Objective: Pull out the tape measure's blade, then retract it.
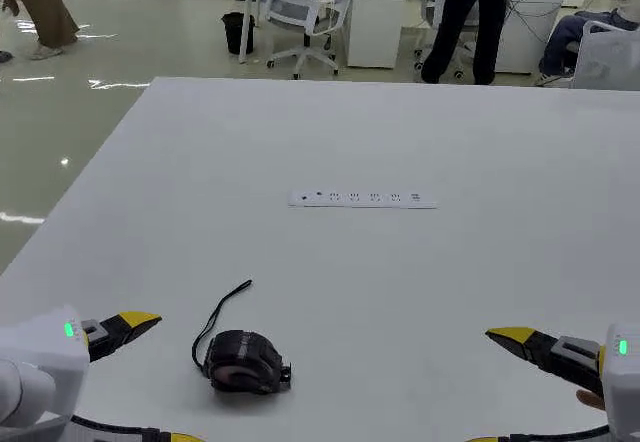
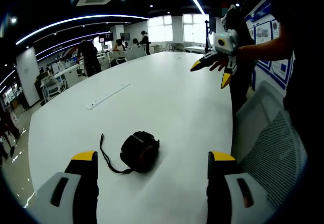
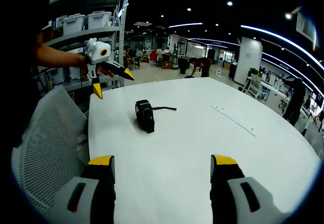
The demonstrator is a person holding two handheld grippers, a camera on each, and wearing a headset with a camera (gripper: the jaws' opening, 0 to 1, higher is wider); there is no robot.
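Head view: my black tape measure (image 1: 245, 361) lies on the white table (image 1: 420, 282) close to its near edge, its wrist strap (image 1: 222, 314) trailing toward the far edge. My left tongs (image 1: 167, 377) hover just beside it, jaws spread wide and holding nothing. My right tongs (image 1: 488, 387) hover well apart toward the right edge, jaws likewise spread. A white power strip (image 1: 363, 199) lies mid-table.

Matt black plastic tape measure (image 1: 246, 361) with cord strap, smooth matt white table (image 1: 400, 292), glossy floor (image 1: 60, 92)
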